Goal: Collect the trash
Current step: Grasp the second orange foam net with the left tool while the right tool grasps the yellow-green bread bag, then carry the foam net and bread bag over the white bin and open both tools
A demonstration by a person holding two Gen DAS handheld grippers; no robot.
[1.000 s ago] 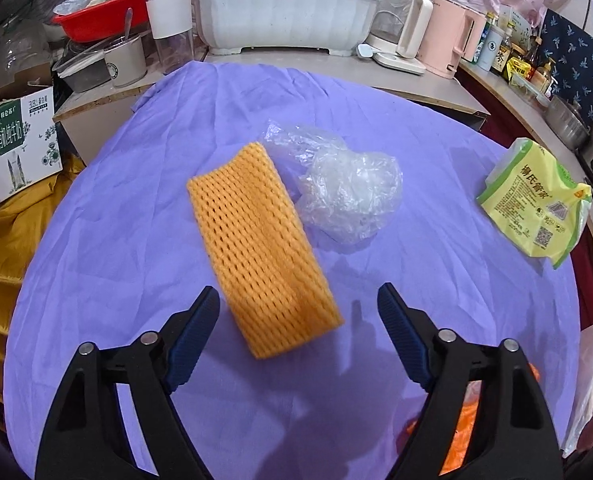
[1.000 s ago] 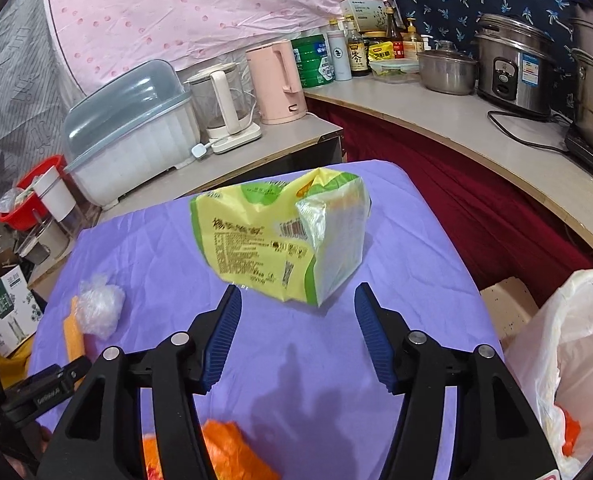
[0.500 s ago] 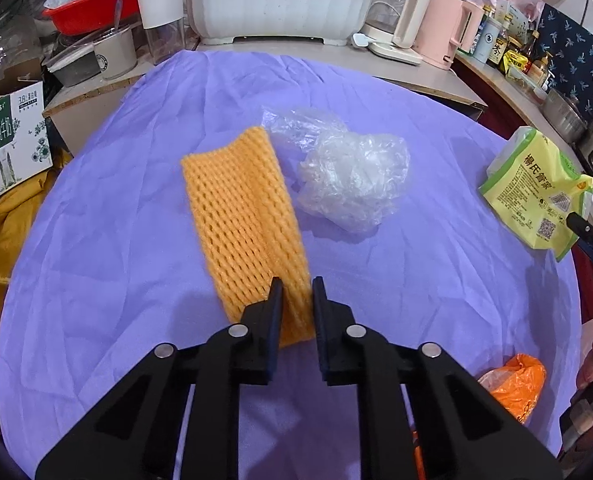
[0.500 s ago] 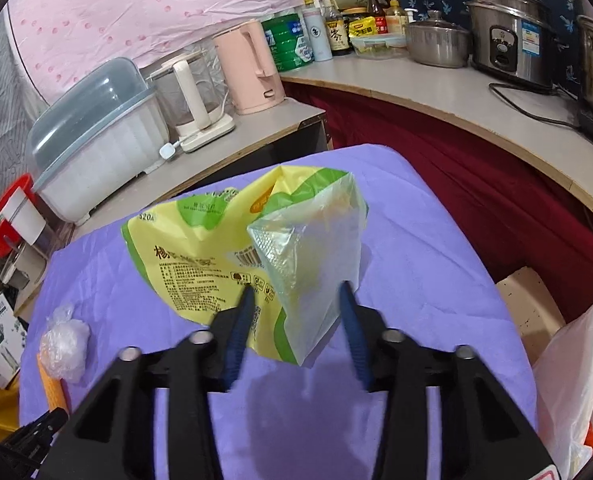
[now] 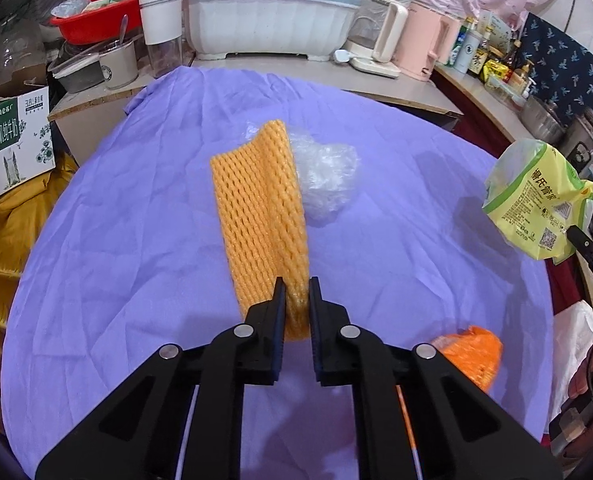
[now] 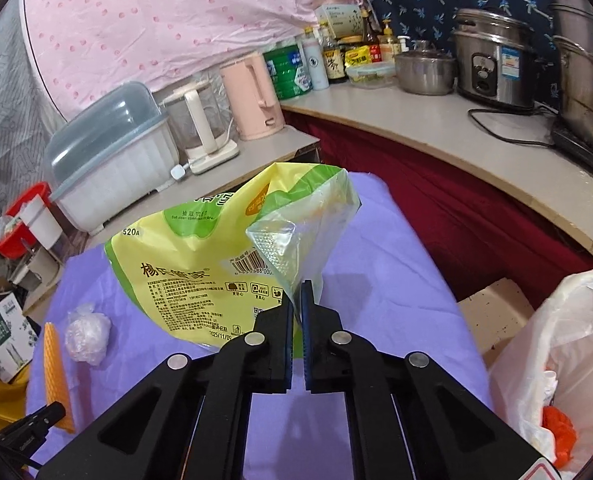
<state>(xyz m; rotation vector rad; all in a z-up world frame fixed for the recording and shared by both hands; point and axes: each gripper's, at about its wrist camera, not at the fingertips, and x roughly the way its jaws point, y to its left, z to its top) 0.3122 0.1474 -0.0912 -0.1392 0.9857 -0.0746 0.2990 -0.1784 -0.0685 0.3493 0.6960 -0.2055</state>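
Note:
My left gripper (image 5: 295,294) is shut on the near end of an orange foam fruit net (image 5: 260,204), which is lifted and stands on edge above the purple tablecloth (image 5: 116,264). A crumpled clear plastic wrap (image 5: 328,176) lies just behind the net. My right gripper (image 6: 296,300) is shut on the corner of a yellow-green empty tissue pack (image 6: 200,272) and holds it above the cloth. The pack also shows at the right of the left wrist view (image 5: 536,200). The net (image 6: 56,376) and the wrap (image 6: 86,336) show at the left of the right wrist view.
A white trash bag (image 6: 556,360) hangs open at the right table edge, with orange trash inside. An orange plastic scrap (image 5: 472,356) lies near the right edge. A dish rack (image 5: 272,20), kettles and pots crowd the counters behind. A carton (image 5: 8,144) stands at the left.
My left gripper closed on the foam net and lifted its near end. My right gripper closed on the tissue pack's corner and raised it off the cloth.

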